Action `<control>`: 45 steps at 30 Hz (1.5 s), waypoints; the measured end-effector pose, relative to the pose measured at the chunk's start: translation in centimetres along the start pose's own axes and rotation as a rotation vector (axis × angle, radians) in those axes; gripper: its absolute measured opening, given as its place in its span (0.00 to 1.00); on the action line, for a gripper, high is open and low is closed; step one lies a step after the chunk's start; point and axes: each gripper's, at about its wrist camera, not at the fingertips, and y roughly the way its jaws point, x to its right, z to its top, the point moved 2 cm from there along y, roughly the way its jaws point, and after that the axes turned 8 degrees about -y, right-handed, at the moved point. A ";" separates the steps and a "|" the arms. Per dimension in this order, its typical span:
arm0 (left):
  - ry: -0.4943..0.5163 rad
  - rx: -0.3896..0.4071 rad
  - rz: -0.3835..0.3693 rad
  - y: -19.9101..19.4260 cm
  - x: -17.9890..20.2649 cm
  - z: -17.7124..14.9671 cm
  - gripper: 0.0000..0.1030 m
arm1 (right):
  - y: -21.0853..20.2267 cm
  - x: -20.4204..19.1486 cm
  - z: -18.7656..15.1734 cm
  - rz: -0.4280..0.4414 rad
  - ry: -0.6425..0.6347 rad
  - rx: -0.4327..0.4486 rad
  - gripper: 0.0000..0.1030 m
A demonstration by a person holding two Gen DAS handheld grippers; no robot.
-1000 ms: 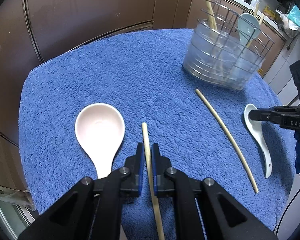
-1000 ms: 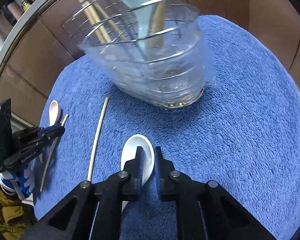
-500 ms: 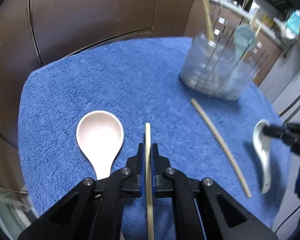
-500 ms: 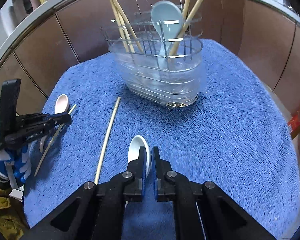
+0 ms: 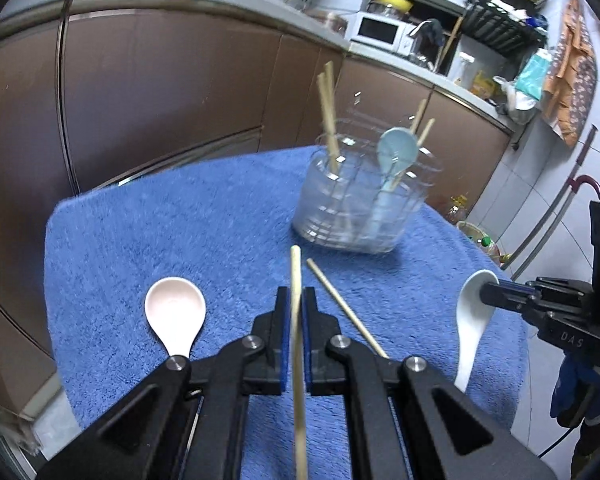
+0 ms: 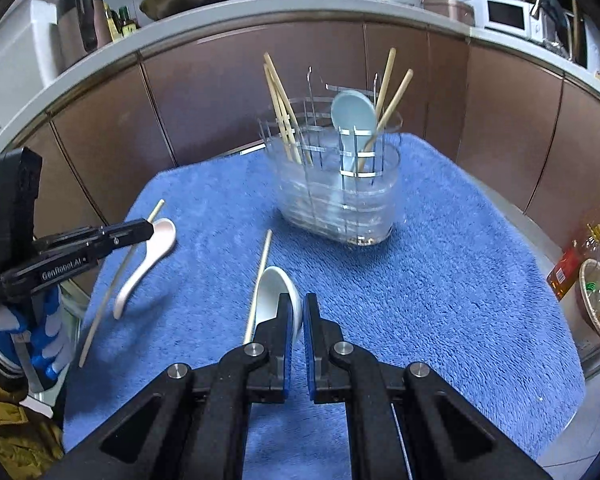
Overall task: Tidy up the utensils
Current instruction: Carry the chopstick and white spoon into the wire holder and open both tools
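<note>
Both picks had just left the blue-towelled surface. The left hand-held gripper was closed on a chopstick; the right hand-held gripper was closed on the white spoon. Both were now raised, facing the utensil holder, probably their destination.

A blue terry towel covers the whole tabletop, draping over its edges. Straight ahead of both tongs, toward the far edge, a clear utensil holder with a wire frame stands upright on the towel. Between the two tongs a single wooden chopstick lies flat on the towel, its far tip pointing at the holder, well apart from it. In the left wrist view, a pale pink soup spoon rests on the towel just left of the left tongs, bowl up and away from them.
</note>
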 end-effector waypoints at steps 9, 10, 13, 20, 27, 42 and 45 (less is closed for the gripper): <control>0.052 0.057 -0.011 -2.3 1.5 -0.5 0.04 | -2.4 -1.7 -0.2 -0.024 0.000 0.054 0.05; 0.053 0.061 -0.012 -2.6 1.5 -0.6 0.04 | -2.6 -1.9 -0.3 -0.025 0.002 0.058 0.05; 0.058 0.068 -0.015 -3.1 1.8 -0.6 0.04 | -3.2 -2.2 -0.6 -0.025 0.009 0.069 0.05; 0.055 0.095 -0.017 -4.7 1.8 -0.6 0.04 | -4.8 -2.9 -0.8 -0.035 0.015 0.103 0.05; 0.059 0.122 -0.020 -6.2 1.9 -0.5 0.04 | -6.3 -3.6 -0.4 -0.047 0.003 0.139 0.05; 0.130 0.159 -0.042 -8.6 3.3 -0.9 0.04 | -8.6 -4.4 -0.7 -0.050 -0.006 0.192 0.05; 0.130 0.163 -0.063 -8.8 3.5 -1.0 0.04 | -8.9 -4.4 -0.6 -0.054 -0.006 0.200 0.05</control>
